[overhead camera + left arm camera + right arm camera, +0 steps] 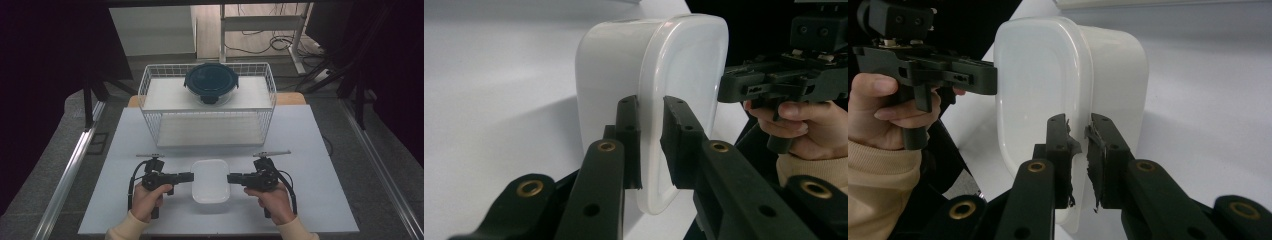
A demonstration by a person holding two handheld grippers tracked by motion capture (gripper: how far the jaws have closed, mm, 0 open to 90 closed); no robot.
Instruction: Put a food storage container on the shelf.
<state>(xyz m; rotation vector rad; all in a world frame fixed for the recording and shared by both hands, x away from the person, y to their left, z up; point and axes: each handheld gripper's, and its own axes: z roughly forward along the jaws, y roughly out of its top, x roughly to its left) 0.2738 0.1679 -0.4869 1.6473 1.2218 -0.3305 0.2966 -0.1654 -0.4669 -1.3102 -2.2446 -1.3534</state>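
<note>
At lower centre of the high view, the white tub (211, 180) sits on the table (125, 150), our left gripper (189, 176) and right gripper (231, 178) each clamped on its rim. We should lift level, together, toward the basket (150, 80) above.

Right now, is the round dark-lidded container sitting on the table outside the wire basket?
No, the round dark-lidded container sits inside the white wire basket at the far end of the table, seen from the high view.
</note>
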